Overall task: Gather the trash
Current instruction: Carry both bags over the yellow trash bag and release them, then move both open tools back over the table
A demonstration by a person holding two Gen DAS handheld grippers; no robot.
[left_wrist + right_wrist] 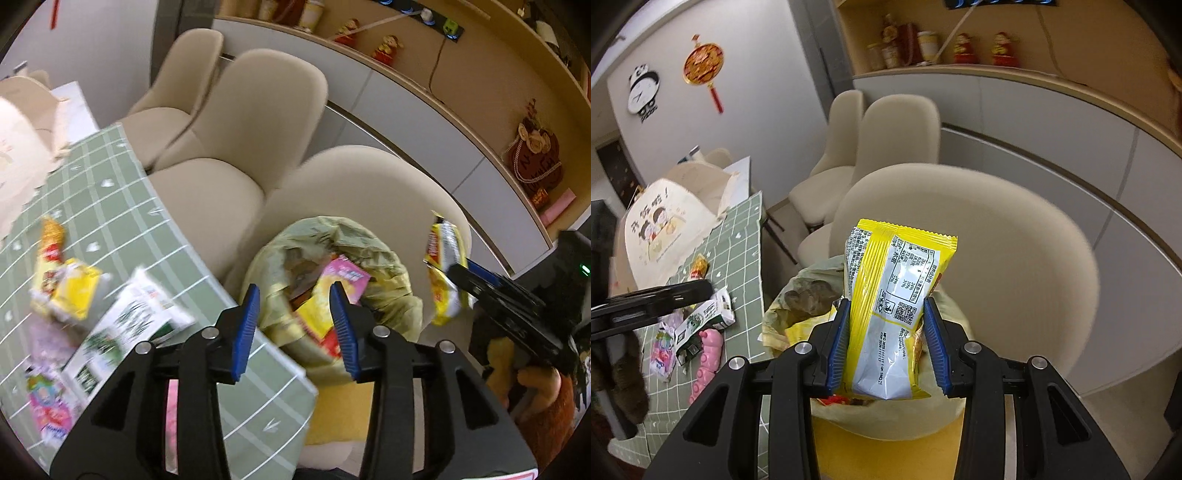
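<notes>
The yellow snack wrapper (890, 317) stands upright at the centre of the right wrist view, pinched between the blue pads (839, 343) of the right gripper (886, 345), whose jaws are closed to a moderate gap on its crumpled sides. It hangs directly above the trash bin (798, 295), lined with a pale green bag and already holding several wrappers. In the left wrist view the same wrapper (443, 266) shows at the right edge, above and just right of the bin (391, 280).

The left gripper (295, 325) sits low in the centre of its frame, fingers parted to a middling width and holding nothing, the left pad (245, 332) over the table's edge and the other over the bin's mouth.

The bin sits on a yellow stool (886, 454) wedged between the table edge at left and a cream chair (1015, 251) behind it; three such chairs line the table side.

On the green checked tablecloth (122, 221), lower left, litter lies close together: a white-and-green carton (129, 325), a yellow packet (70, 291), a red-and-gold wrapper (51, 240) and a pink wrapper (48, 406). A pink toy (705, 362) lies near them in the right wrist view, and a printed tote bag (665, 229) stands further up the table.
</notes>
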